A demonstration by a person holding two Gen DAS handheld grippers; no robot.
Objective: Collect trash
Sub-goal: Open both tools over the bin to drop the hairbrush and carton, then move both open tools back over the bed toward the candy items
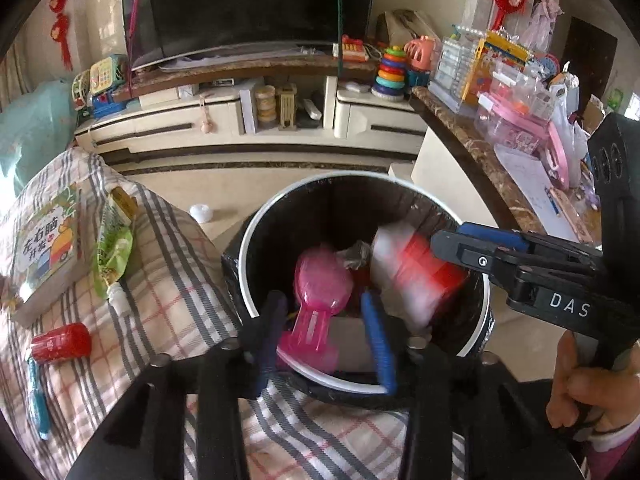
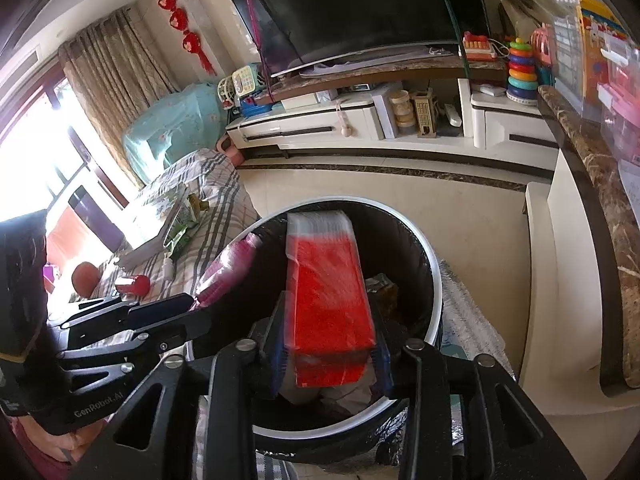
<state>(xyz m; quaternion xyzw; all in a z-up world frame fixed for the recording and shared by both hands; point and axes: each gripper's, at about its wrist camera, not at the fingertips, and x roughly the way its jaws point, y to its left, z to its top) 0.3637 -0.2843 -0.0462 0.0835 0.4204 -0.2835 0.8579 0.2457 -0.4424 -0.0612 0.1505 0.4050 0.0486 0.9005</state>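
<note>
Beside the checked bed (image 1: 168, 264), both tools tilt down over the bin (image 1: 256, 240): left tool (image 1: 326, 332) open around a pink object (image 1: 316, 296), right tool (image 2: 330, 344) open around a red pack (image 2: 328, 300).

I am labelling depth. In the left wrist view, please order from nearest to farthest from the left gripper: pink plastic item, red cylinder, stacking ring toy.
1. Pink plastic item, between its jaws.
2. Red cylinder, left, on the checked cloth.
3. Stacking ring toy, far, on the TV cabinet.

Pink bottle (image 1: 320, 280), red-and-white pack (image 2: 328, 292), black white-rimmed bin (image 1: 256, 236), plaid cloth (image 1: 160, 280)
</note>
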